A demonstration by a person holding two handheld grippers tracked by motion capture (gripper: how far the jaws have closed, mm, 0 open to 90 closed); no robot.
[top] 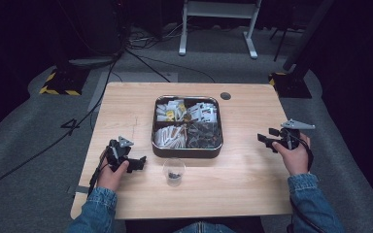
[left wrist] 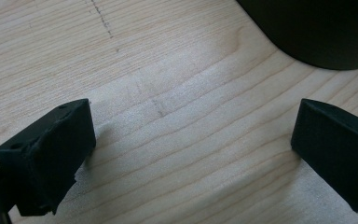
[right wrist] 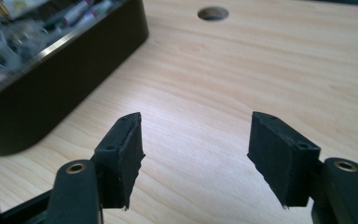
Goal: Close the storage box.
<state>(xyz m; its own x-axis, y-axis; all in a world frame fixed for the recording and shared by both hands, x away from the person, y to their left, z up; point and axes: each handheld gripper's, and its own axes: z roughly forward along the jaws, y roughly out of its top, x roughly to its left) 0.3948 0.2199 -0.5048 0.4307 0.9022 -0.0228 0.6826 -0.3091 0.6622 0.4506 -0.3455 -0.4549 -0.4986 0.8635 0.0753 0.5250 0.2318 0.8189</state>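
A dark square tin (top: 187, 151) with four compartments of small packets sits at the middle of the wooden table (top: 126, 107). A small clear cup (top: 174, 172) with dark bits in it stands just in front of the tin. My left gripper (top: 138, 163) rests low over the table left of the cup, open, with bare wood between its jaws. In the left gripper view the same gripper (left wrist: 193, 140) has the tin's corner (left wrist: 321, 32) ahead at top right. My right gripper (top: 268, 140) is held right of the tin, open and holding nothing. Its own view (right wrist: 196, 154) shows the tin's wall (right wrist: 51, 88) at left.
A round cable hole (top: 225, 96) lies near the table's far right edge, and shows as the hole (right wrist: 213, 13) in the right gripper view. Beyond the table are a white desk frame (top: 218, 29), cables on the grey floor, and a yellow-black striped base (top: 58, 87).
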